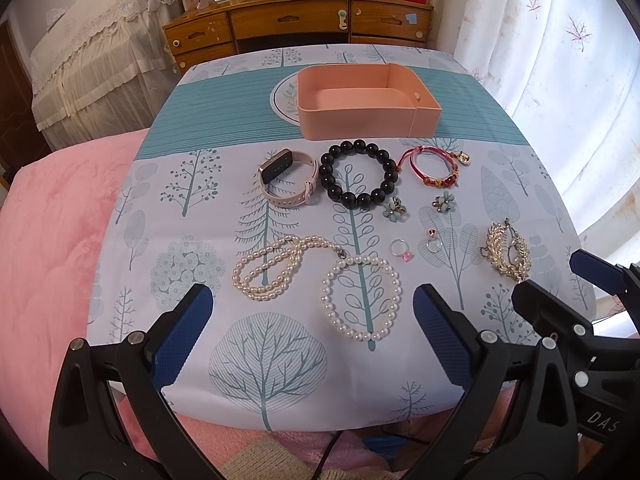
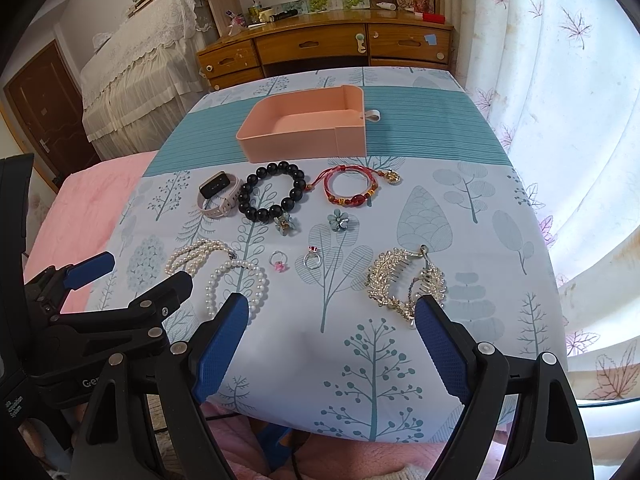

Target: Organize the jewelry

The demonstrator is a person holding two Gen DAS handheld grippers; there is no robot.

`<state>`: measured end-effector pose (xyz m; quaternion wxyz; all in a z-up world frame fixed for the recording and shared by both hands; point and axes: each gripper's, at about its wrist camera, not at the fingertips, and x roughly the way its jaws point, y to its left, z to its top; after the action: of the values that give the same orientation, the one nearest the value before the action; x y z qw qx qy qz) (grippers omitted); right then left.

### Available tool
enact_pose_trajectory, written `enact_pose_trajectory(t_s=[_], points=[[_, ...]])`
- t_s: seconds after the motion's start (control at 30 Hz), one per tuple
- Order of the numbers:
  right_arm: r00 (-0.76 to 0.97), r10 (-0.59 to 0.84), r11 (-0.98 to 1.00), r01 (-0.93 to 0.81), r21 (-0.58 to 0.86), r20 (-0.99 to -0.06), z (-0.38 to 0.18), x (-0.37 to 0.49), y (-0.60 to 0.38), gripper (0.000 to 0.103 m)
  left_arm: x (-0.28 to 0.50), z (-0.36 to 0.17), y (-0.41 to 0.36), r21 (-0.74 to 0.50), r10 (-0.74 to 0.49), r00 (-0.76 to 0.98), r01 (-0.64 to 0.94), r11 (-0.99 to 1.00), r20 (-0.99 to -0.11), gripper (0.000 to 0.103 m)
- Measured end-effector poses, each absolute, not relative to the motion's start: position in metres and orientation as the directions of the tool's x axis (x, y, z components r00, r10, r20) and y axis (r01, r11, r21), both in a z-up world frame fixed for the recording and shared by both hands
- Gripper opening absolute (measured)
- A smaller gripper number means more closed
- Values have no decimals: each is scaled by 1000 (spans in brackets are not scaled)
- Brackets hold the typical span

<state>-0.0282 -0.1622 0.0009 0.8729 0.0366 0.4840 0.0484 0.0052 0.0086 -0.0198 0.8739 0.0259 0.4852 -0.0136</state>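
Note:
An empty pink tray (image 1: 362, 122) (image 2: 296, 146) stands at the far middle of the table. In front of it lie a pink-strapped smartwatch (image 1: 287, 180) (image 2: 219, 196), a black bead bracelet (image 1: 359, 174) (image 2: 272, 191) and a red cord bracelet (image 1: 434, 166) (image 2: 350, 186). Nearer are two flower clips (image 1: 395, 209) (image 2: 338, 219), two rings (image 1: 401, 249) (image 2: 311, 259), a pearl necklace (image 1: 320, 280) (image 2: 224, 276) and a gold hair comb (image 1: 506, 250) (image 2: 406, 280). My left gripper (image 1: 312, 316) is open just short of the pearls. My right gripper (image 2: 328, 320) is open, its right finger beside the comb.
The patterned tablecloth (image 1: 280, 352) covers the table, with a pink blanket (image 1: 52, 220) to the left. A wooden dresser (image 1: 300, 20) stands behind, a lace-covered piece of furniture (image 1: 88, 60) at far left, and curtains (image 1: 560, 60) on the right.

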Motion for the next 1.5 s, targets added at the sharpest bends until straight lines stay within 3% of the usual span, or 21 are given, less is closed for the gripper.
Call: enact_pose_trajectory(t_s=[0.83,1.13,1.27,1.5], points=[[517,109,994,-62,90,-849,-2,-18,-153,87,13,-9,15,24,-13,562,58,998,-827,98],[472,107,993,-5,118,-875,-16,13,-168,87,45,-20,39,-5,-34,508,57,998,-860,98],[429,103,992,23,125,-898,-32,28,-177,77,69,-28,68,16,11,507,5,1000,-862,98],[371,118,990,27,137,-921,-60,48,-187,72,114,-47,112,-11,-5,457,-11,1000,-890,96]])
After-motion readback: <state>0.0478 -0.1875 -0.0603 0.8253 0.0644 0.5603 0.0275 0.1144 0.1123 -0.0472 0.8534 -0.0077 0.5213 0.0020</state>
